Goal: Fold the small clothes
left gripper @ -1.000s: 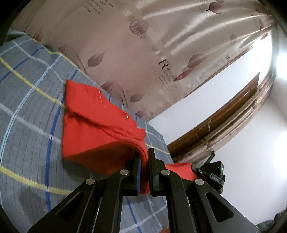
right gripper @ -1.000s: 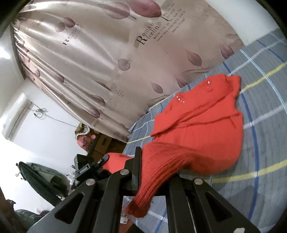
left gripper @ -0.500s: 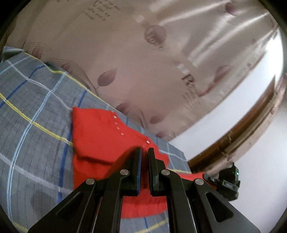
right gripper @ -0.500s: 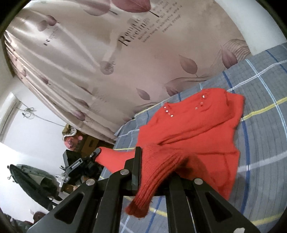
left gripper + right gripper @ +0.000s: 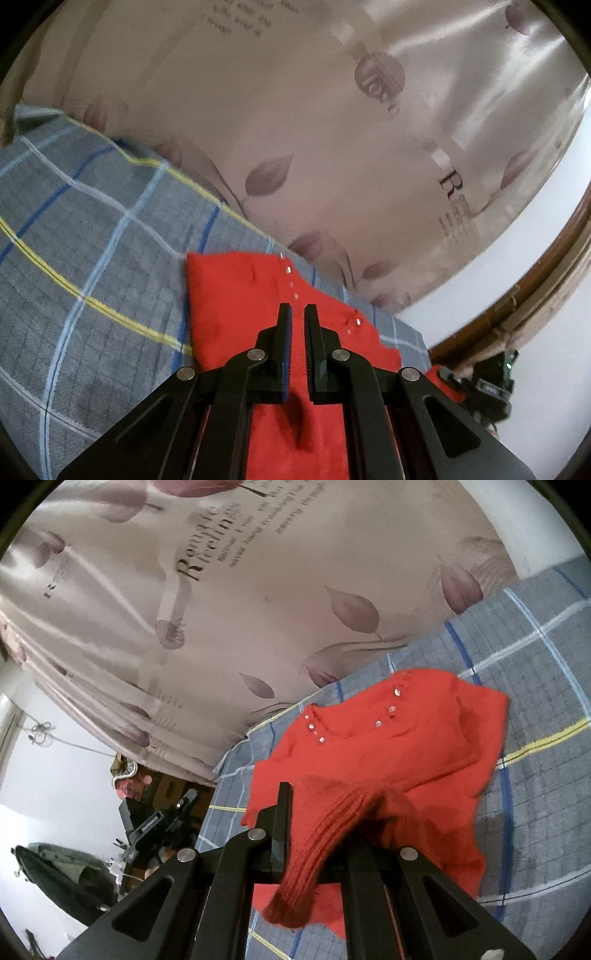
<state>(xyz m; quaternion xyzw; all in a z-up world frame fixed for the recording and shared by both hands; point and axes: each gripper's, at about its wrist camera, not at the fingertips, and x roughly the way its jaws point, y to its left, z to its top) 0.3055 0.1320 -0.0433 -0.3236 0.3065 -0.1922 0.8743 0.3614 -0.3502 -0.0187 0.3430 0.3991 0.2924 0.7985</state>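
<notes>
Red sweater (image 5: pixel 399 746) lies on grey plaid bedspread (image 5: pixel 546 657).

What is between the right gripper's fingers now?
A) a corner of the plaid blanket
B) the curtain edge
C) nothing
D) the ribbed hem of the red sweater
D: in the right wrist view the red sweater has its ribbed hem bunched between the right gripper fingers and hanging below them.

We see the left gripper (image 5: pixel 297 314) and right gripper (image 5: pixel 295 794): matte black plastic w/ silver screws, blue pads on left fingers (image 5: pixel 286 332).
</notes>
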